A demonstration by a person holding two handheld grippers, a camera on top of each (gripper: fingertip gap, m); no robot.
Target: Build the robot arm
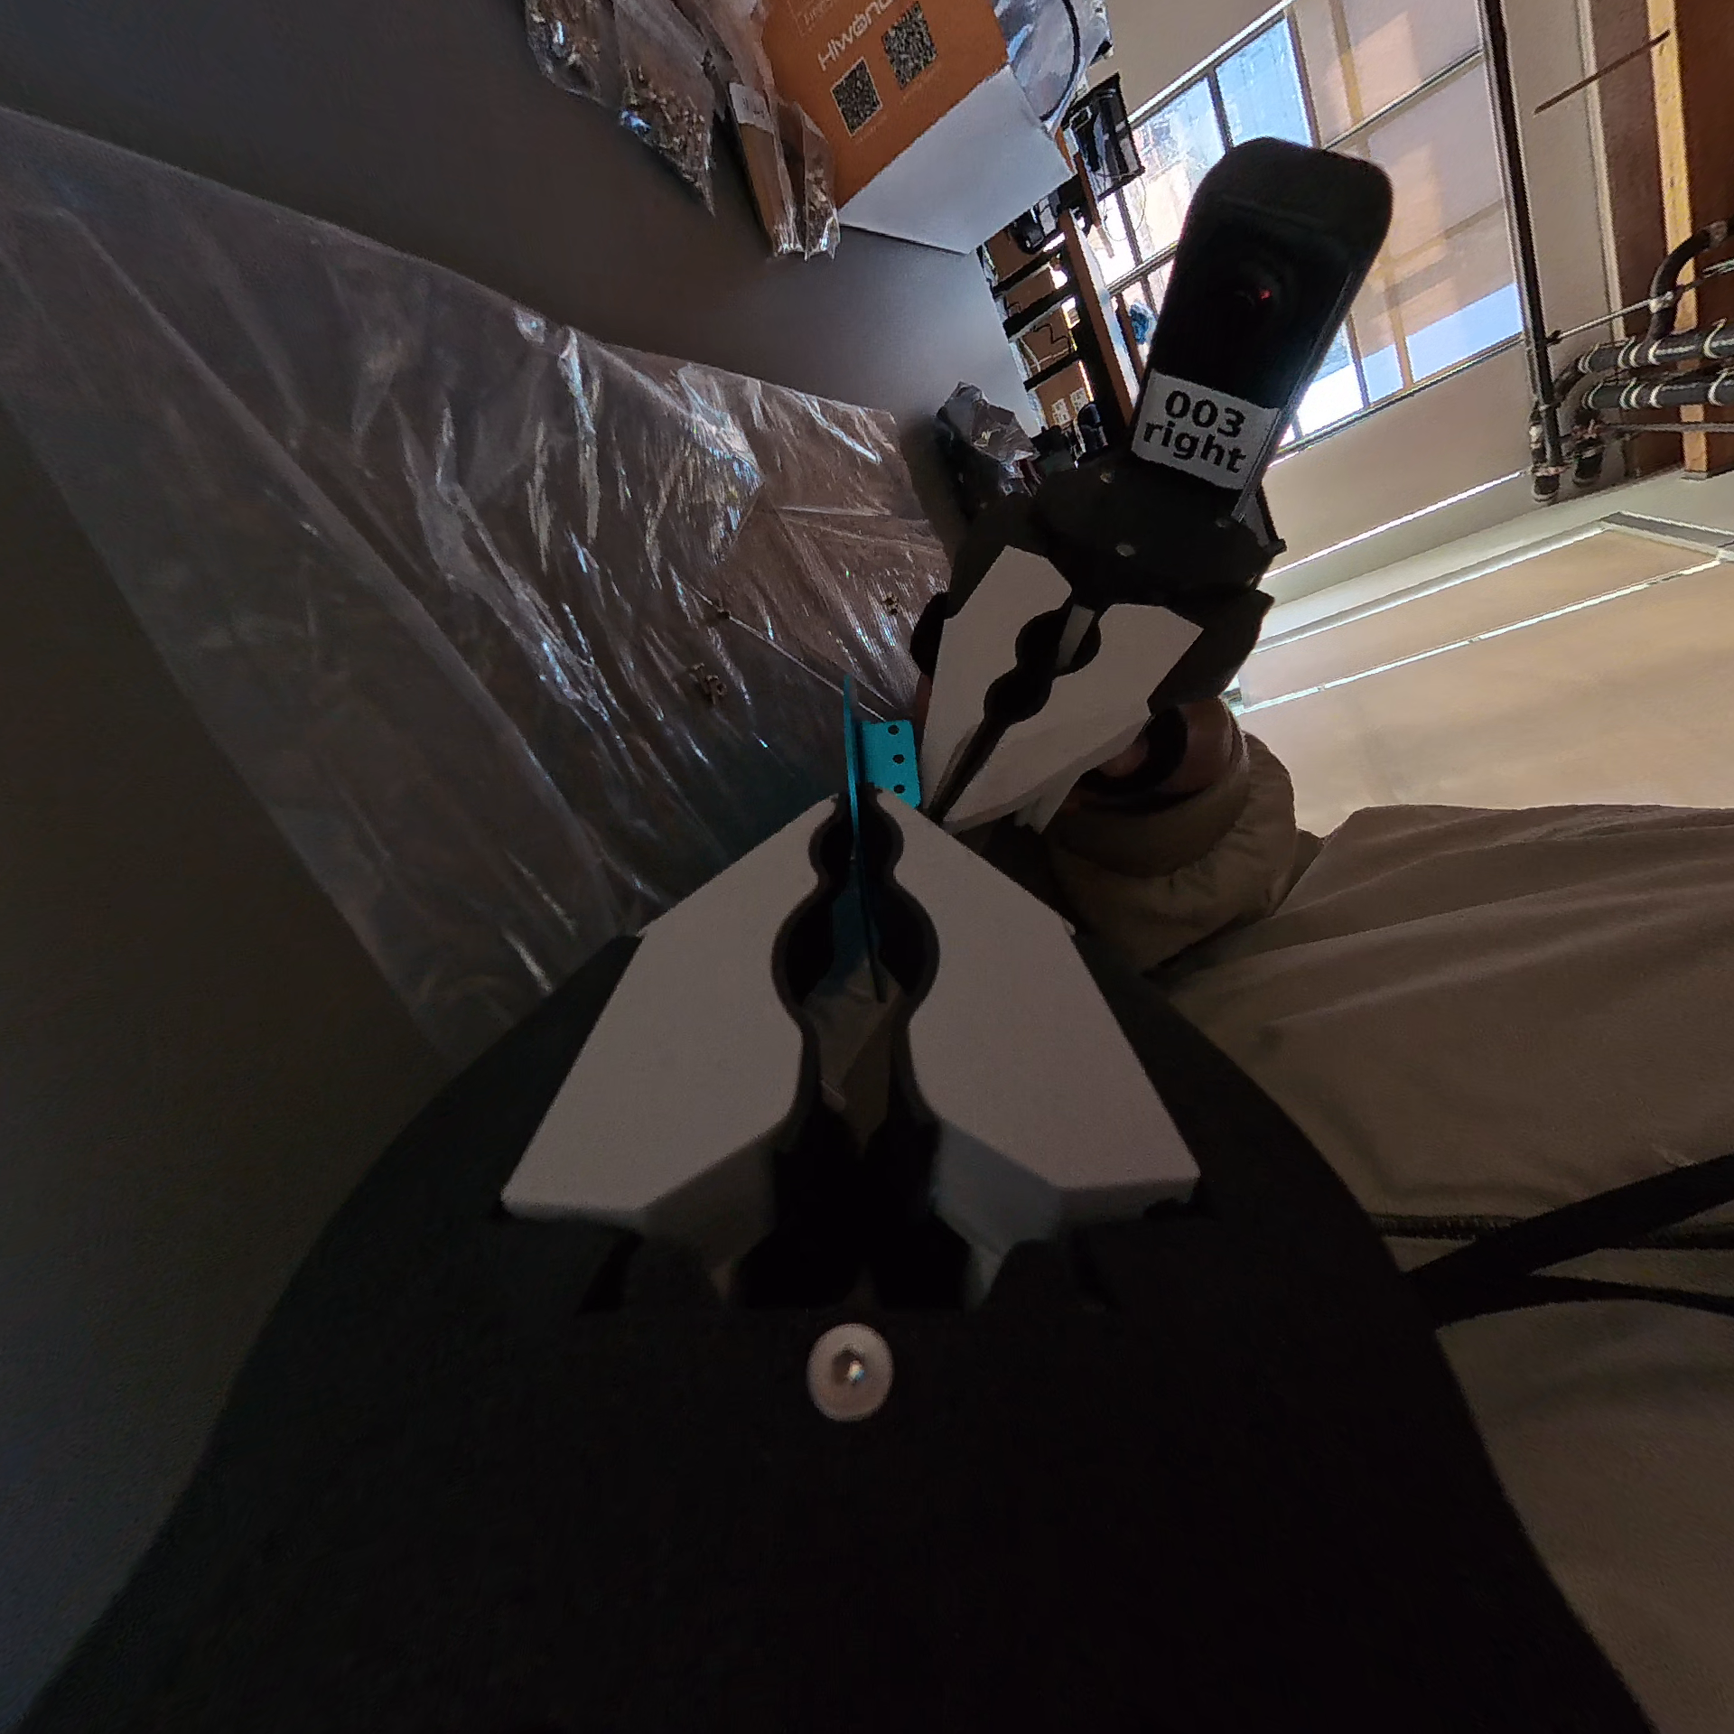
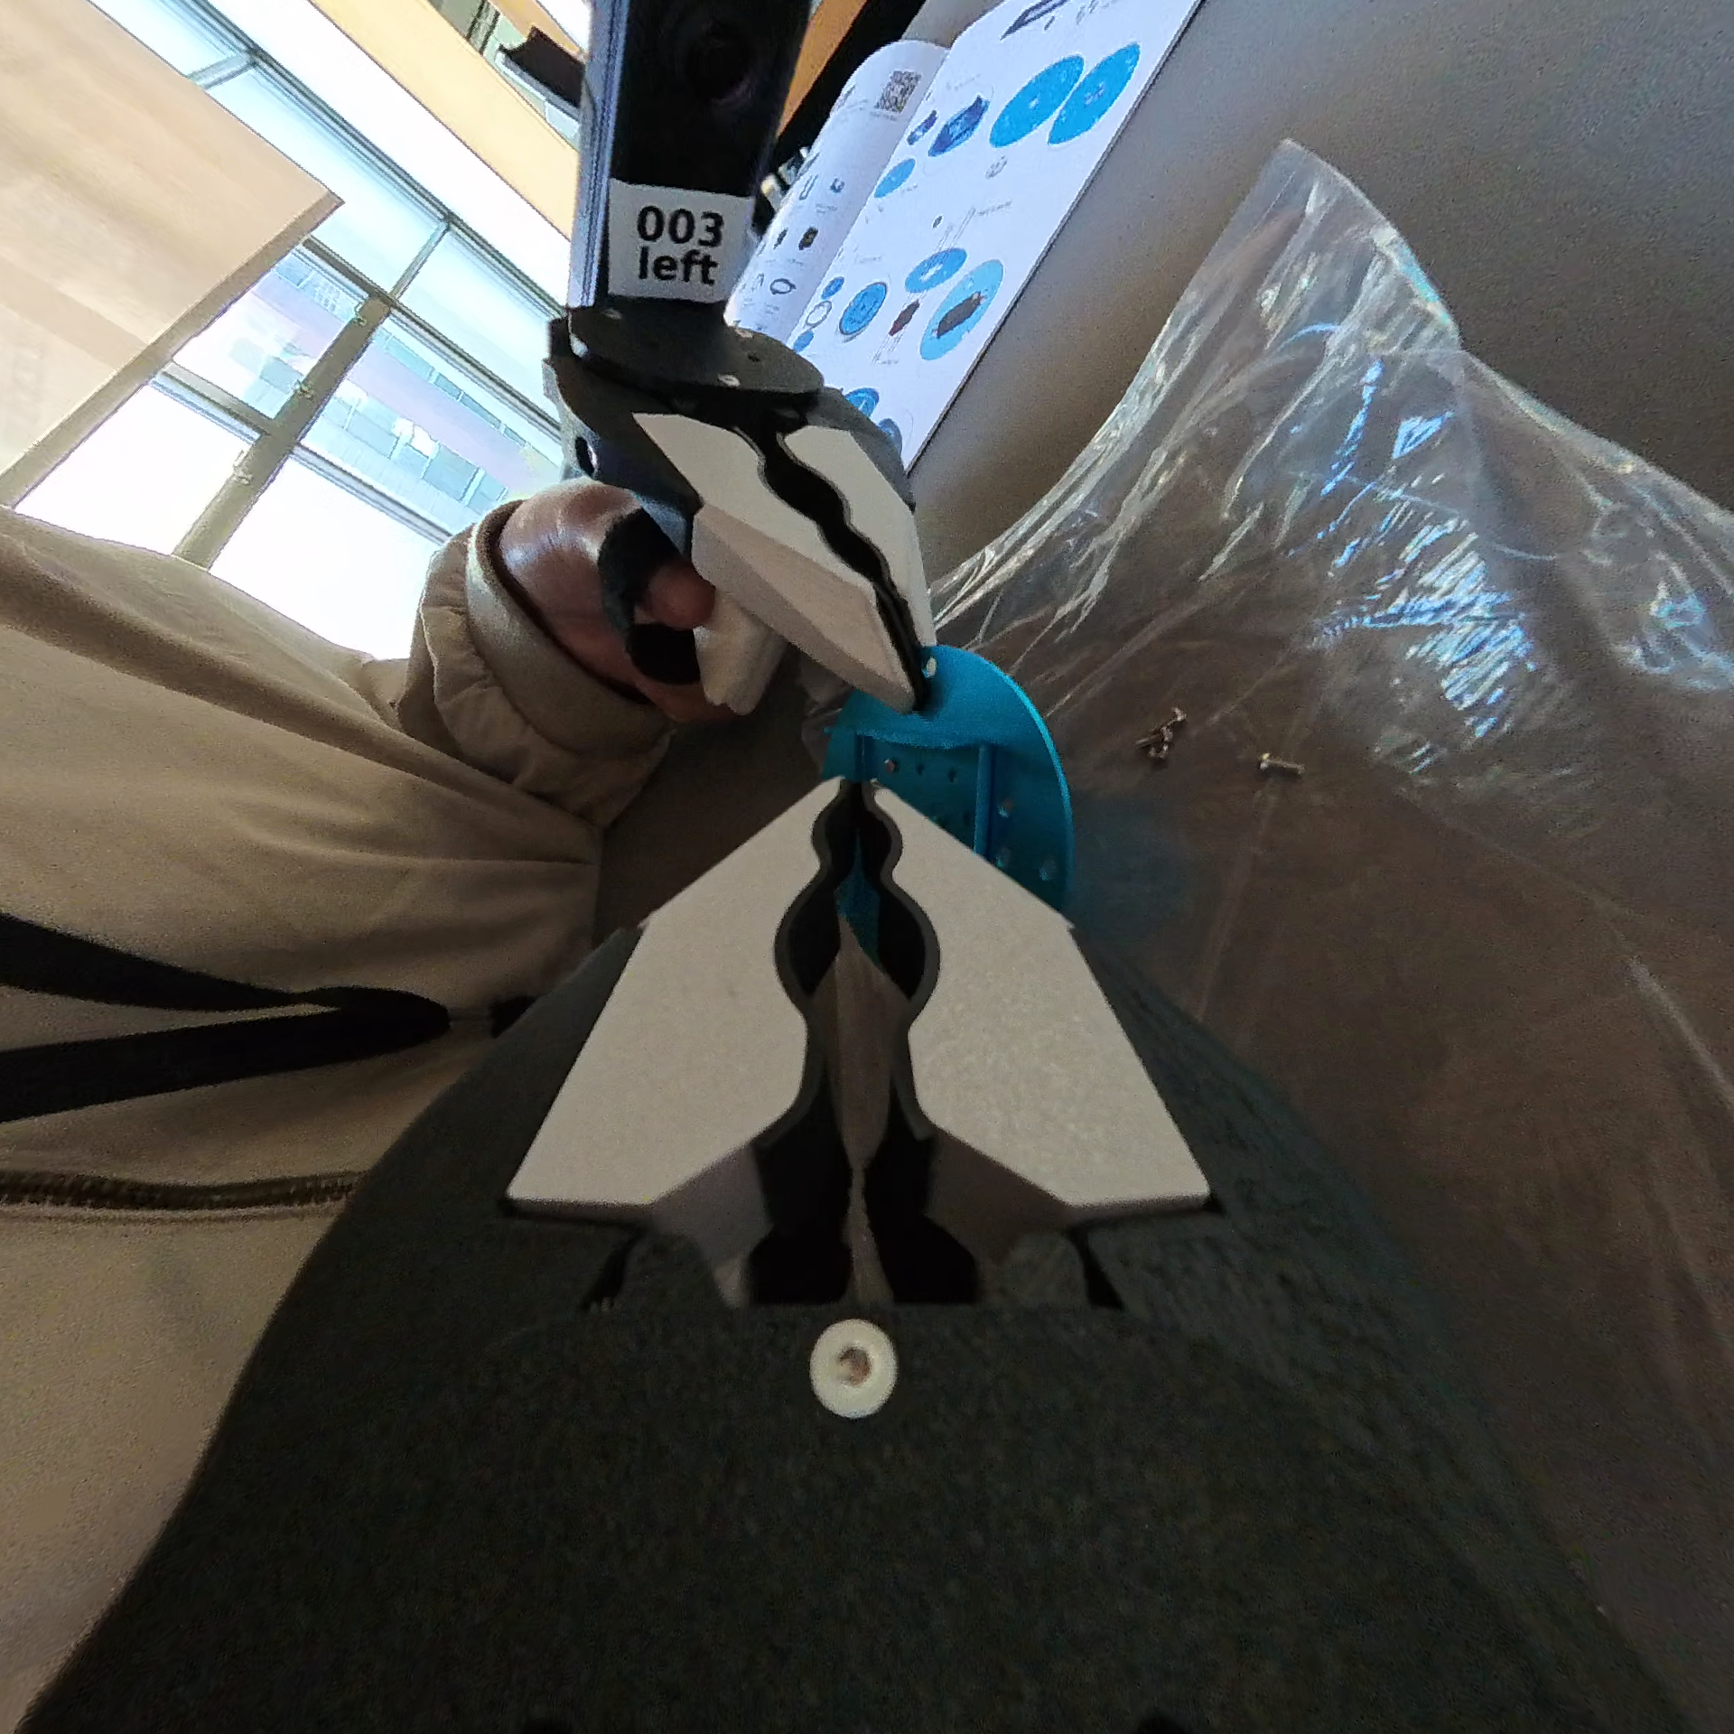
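Observation:
My left gripper (image 1: 859, 809) is shut on the rim of a thin blue round plate (image 1: 852, 751), which I see edge-on between its fingertips. A blue perforated bracket (image 1: 889, 758) stands against the plate. My right gripper (image 2: 859, 796) is shut on that bracket (image 2: 924, 774), with blue metal showing between its jaws. In the right wrist view the left gripper (image 2: 915, 692) comes in from above and pinches the plate (image 2: 1027, 741) at its upper edge. In the left wrist view the right gripper (image 1: 943, 812) reaches the bracket from the right. Both parts are held above the table.
A large clear plastic bag (image 2: 1361, 469) lies on the grey table (image 2: 1454, 94) with small loose screws (image 2: 1163, 741) on it. A printed instruction sheet (image 2: 985, 188) lies beyond. An orange cardboard box (image 1: 891, 84) and bags of hardware (image 1: 657, 94) sit at the far end. A beige sleeve (image 2: 281, 732) is close. Left and right tips are no more than a few centimetres apart.

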